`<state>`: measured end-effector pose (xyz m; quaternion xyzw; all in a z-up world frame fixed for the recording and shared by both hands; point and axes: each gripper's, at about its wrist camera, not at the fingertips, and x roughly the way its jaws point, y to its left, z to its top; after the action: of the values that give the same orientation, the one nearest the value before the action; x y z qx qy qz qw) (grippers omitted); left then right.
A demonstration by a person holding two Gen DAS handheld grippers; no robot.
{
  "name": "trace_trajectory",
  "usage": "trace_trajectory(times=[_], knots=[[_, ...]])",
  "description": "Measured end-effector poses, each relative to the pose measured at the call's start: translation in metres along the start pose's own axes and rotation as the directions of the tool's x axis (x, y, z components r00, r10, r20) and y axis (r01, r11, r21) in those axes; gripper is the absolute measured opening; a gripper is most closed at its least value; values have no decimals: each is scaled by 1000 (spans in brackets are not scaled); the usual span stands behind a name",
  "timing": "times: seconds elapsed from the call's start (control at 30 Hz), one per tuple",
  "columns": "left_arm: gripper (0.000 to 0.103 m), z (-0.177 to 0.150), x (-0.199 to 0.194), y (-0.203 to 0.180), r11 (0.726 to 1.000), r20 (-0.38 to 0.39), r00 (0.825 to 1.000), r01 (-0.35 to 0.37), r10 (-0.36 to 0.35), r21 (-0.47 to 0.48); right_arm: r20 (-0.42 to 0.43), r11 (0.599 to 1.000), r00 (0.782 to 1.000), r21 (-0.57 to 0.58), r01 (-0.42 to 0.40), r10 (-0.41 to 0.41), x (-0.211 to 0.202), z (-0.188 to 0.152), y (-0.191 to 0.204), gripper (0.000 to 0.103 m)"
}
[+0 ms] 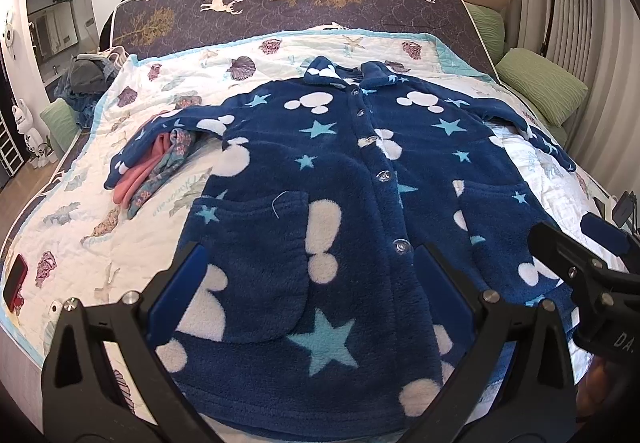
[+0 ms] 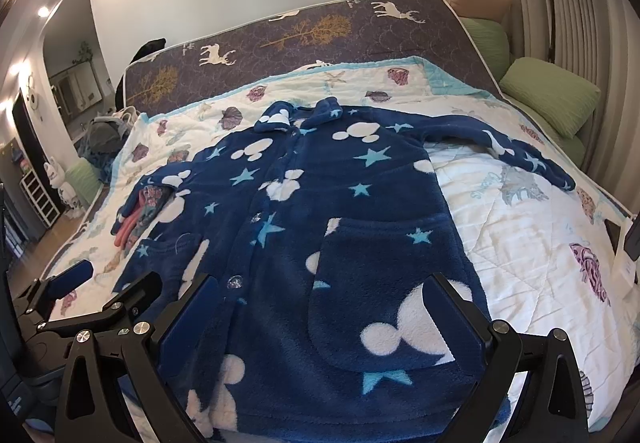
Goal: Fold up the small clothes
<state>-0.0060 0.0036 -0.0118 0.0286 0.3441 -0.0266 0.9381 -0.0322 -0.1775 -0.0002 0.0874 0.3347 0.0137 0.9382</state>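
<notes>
A dark blue fleece pyjama top [image 1: 340, 179] with white mouse heads and light blue stars lies spread flat, buttoned, front up, on the quilt; it also shows in the right wrist view [image 2: 320, 223]. Its sleeves reach out to both sides. My left gripper [image 1: 308, 271] is open, hovering over the left pocket near the hem. My right gripper [image 2: 320, 303] is open over the right pocket near the hem. The right gripper shows at the right edge of the left wrist view [image 1: 568, 255], and the left gripper at the left edge of the right wrist view [image 2: 108, 287].
Folded pink and floral clothes [image 1: 156, 163] lie under the left sleeve. The white shell-print quilt [image 2: 520, 243] covers the bed. Green pillows [image 1: 540, 87] lie at the right, a pile of clothes [image 1: 88, 71] at the far left, a red phone [image 1: 16, 279] on the left edge.
</notes>
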Motion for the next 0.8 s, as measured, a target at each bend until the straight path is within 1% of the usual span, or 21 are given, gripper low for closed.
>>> trace_trajectory(times=[0.4,0.5,0.6,0.67,0.7,0.73,0.8], knots=[[102,3,5,8,999,-15,1000,22,-23,-35,-7,1000,1000,-9,4,-4,7,0,4,103],[102,4,5,11,999,-9,999,35,-36,-35,-13,1000,1000,-15,9,-10,11,1,5,103],[102,11,8,19,997,-12,998,64,-64,-42,-13,999,1000,-32,13,-13,15,8,8,103],[102,19,12,35,994,-8,997,77,-78,-78,3,998,1000,-57,22,-21,15,15,11,103],[102,24,14,48,990,9,996,87,-86,-112,13,997,1000,-74,26,-25,16,20,14,103],[102,26,15,56,989,16,996,85,-83,-124,22,996,999,-89,28,-26,17,23,16,103],[102,36,20,89,973,57,994,107,-97,-205,40,993,999,-111,31,-26,19,31,19,103]])
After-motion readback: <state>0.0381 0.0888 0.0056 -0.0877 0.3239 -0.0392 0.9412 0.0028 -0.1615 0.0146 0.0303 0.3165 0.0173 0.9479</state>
